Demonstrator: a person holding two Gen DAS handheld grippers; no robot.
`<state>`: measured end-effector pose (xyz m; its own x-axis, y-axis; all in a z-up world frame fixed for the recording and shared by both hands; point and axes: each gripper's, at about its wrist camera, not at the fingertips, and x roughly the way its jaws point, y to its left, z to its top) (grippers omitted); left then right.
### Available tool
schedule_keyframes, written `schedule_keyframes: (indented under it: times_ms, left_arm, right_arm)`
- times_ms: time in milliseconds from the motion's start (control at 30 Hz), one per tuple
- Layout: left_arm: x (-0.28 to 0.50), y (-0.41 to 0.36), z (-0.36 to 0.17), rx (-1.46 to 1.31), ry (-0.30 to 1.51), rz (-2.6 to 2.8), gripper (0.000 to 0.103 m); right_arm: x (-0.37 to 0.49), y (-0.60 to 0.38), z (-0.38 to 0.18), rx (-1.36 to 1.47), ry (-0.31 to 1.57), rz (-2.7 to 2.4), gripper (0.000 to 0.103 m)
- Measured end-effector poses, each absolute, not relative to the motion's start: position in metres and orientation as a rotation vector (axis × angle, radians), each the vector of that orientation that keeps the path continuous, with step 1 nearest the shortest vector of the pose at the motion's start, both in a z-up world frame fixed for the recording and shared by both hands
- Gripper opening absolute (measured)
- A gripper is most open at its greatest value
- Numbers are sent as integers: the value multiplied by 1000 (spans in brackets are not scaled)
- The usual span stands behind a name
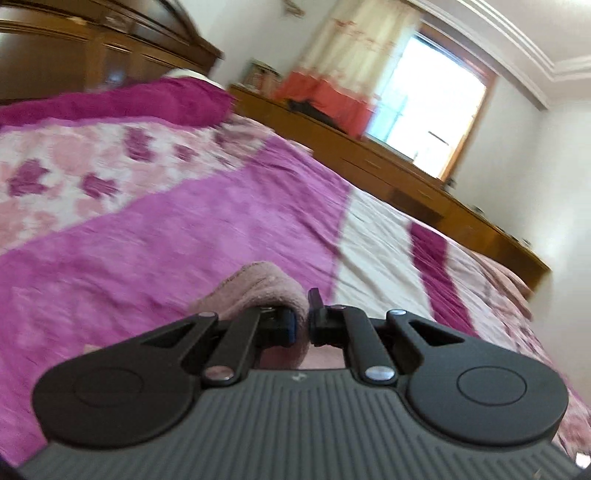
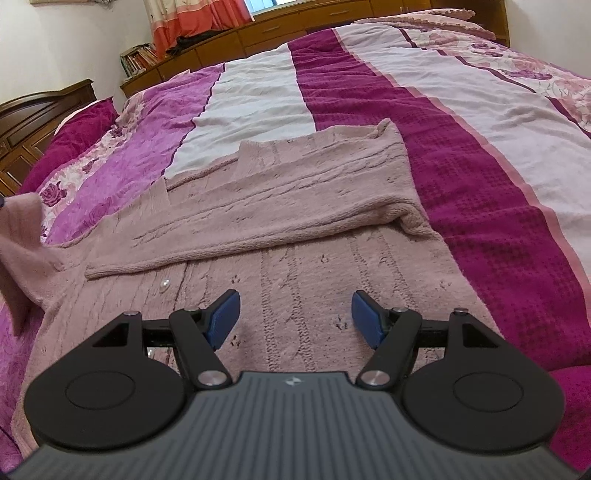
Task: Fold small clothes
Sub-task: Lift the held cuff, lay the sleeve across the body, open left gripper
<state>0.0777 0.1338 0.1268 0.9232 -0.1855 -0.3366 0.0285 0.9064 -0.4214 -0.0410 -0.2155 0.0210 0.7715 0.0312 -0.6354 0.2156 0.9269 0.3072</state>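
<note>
Pink knitted cardigan on the bed — one gripper pinching it, the other spread wide above it.

Nearest the left wrist camera, the left gripper (image 1: 302, 321) has its fingers (image 1: 286, 326) drawn almost together on a bunched fold of the pink cardigan (image 1: 258, 288), lifted off the bedspread (image 1: 184, 240). In the right wrist view the right gripper (image 2: 295, 319) hangs just over the garment with its blue-padded fingers (image 2: 223, 319) wide apart and nothing between them. Beneath them the cardigan (image 2: 295, 221) lies flat on the magenta and white striped bedspread (image 2: 480, 184), a sleeve (image 2: 258, 240) folded across its body and a white button (image 2: 164, 284) showing near the front edge. At the left edge — a raised pink corner (image 2: 22, 236). Beyond stand a low wooden cabinet (image 2: 258, 33) and an orange curtain (image 2: 184, 18).
</note>
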Motion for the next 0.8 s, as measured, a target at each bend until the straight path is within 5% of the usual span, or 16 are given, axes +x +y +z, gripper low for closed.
schedule_keyframes:
  times_ms: [567,633,800]
  left_arm:
    - [86,52,44,-272,691,-229,11]
    - [86,54,39,-286,738,-222,29]
    - [68,61,44,-255,742,-221,44]
  right_arm:
    - [-46,-228,17,416,684,-103,74]
    - [-46,-227,17,415,686,-97,74]
    - [-43,-225,17,415,693,-86,74]
